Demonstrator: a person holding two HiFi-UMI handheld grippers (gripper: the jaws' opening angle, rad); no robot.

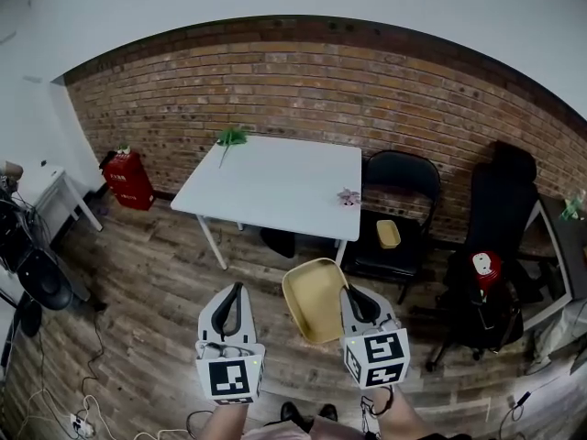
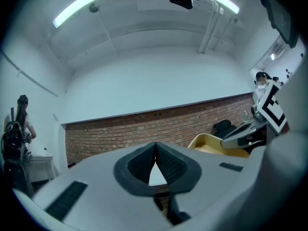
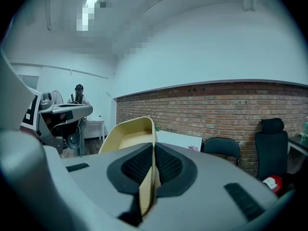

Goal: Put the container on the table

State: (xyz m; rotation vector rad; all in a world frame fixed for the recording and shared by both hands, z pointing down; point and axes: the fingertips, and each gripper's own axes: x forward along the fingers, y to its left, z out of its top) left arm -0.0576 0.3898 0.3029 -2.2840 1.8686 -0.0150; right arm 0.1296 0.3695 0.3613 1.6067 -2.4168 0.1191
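We are gripping the yellow container [image 3: 129, 134] in the right gripper [image 3: 153, 150]. Its jaws are pressing together on the container's thin rim, which is sandwiched between the black pads [image 3: 169, 166]. The rest of the container is reaching ahead of those jaws and to their left, tilted up on its edge with the hollow side showing.

We are carrying the left gripper [image 2: 155, 149] with its jaws shut tip to tip and nothing between them (only a white sliver is showing through the gap under the tips). The container is hanging just to the right of these jaws and is not touching them.

In the head view the container is hovering in the air over the wooden floor [image 1: 156, 291]. The white table [image 1: 275, 186] is standing well ahead of both pairs of jaws. A black chair [image 1: 404, 177] is sitting ahead and to the right of the right jaws, with a smaller yellow tub [image 1: 389, 234] resting on its seat.
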